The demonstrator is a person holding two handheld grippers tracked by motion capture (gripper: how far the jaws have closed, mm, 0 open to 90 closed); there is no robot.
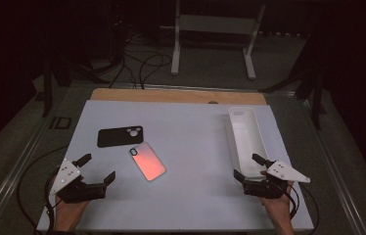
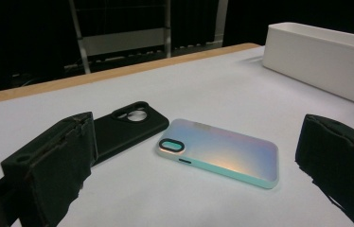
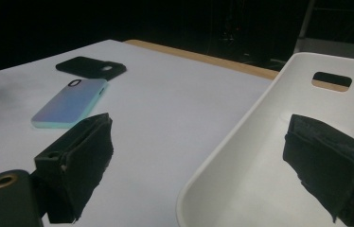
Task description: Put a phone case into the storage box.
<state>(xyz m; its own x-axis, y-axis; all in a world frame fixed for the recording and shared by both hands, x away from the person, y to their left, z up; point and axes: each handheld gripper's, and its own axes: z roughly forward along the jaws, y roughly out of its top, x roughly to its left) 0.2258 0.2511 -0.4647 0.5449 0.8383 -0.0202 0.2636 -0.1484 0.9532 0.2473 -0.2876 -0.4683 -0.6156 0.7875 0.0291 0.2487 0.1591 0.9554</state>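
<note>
Ahead of the left gripper (image 1: 96, 168), whose jaws stand wide apart with nothing between them, lies the iridescent phone case (image 2: 220, 151), flat, glossy, round-cornered, just beyond the jaw tips. Past it rests a matte black phone case (image 2: 130, 125). Farther right, the right gripper (image 1: 249, 166) gapes, straddling the smooth white tray (image 1: 243, 132) rim.

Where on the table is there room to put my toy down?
The widest bare patch lies between the iridescent phone case and the white tray. The near edge between the left gripper and right gripper is bare too. The left middle is crowded: the black phone case sits almost touching the iridescent one.
</note>
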